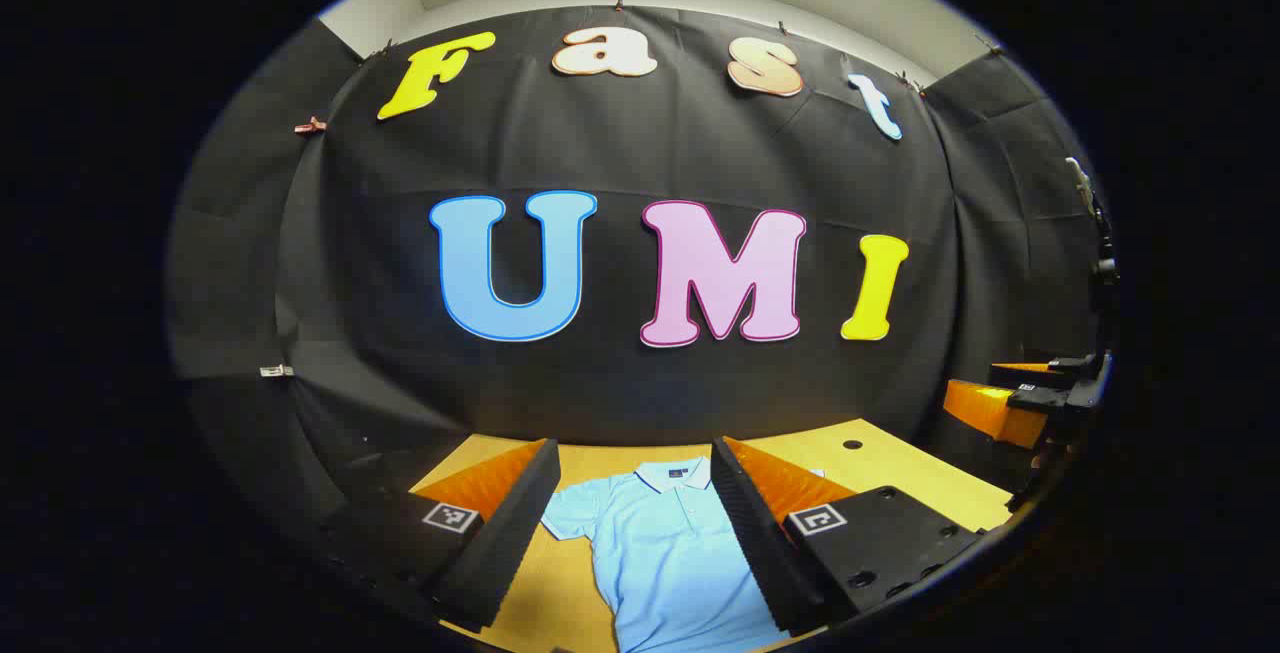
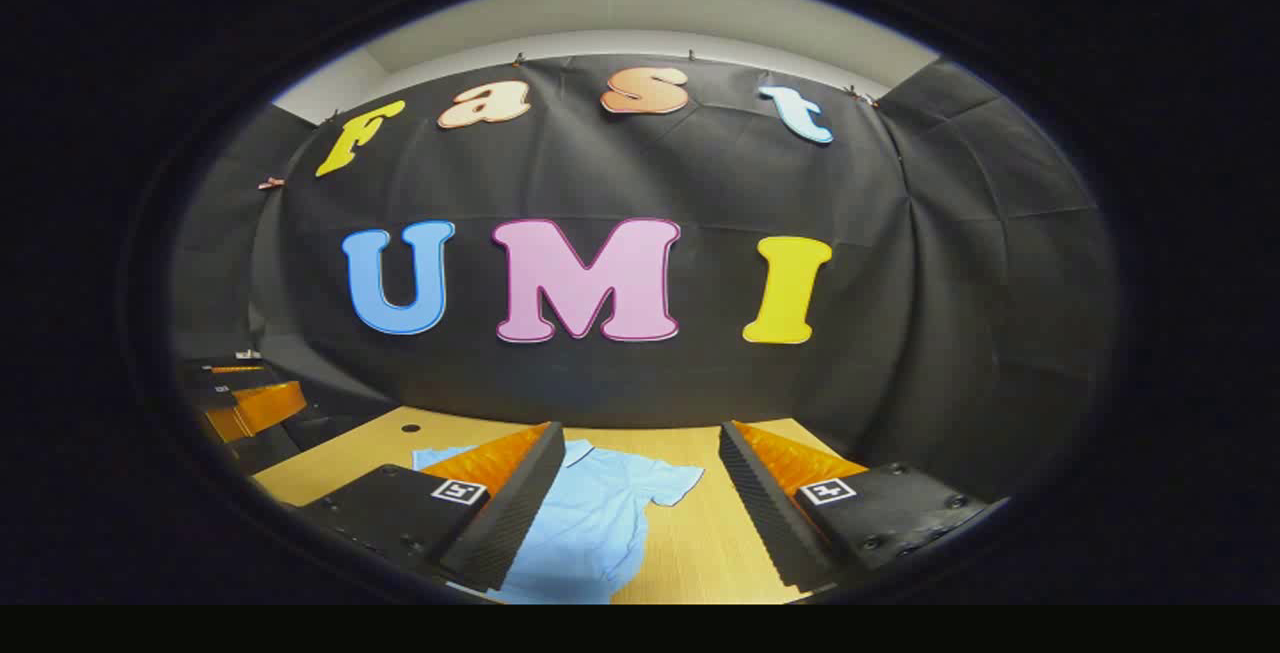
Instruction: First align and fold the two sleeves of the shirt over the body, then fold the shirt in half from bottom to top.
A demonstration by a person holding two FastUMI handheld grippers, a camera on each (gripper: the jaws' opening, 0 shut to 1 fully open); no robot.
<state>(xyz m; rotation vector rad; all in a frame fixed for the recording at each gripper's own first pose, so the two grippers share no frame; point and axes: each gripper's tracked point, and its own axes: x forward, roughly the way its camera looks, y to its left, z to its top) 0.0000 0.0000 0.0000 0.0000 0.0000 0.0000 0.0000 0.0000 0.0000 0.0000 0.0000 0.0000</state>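
A light blue polo shirt (image 1: 665, 558) lies flat on the wooden table (image 1: 900, 473), collar toward the booth wall, sleeves spread out. In the left gripper view my left gripper (image 1: 635, 493) hovers open above the shirt's chest, its fingers well apart with nothing between them. The other gripper (image 1: 1040, 398) shows at the far right edge there. In the right gripper view my right gripper (image 2: 640, 478) is open too, held over the shirt's (image 2: 600, 513) sleeve side and bare table (image 2: 700, 543). The left gripper (image 2: 245, 403) appears at that view's left edge.
The black cloth wall rises just behind the table's far edge. A small round hole (image 1: 852, 444) sits in the tabletop near the back right, seen again as a hole (image 2: 411, 428) in the right gripper view. Bare wood (image 2: 690, 443) surrounds the shirt.
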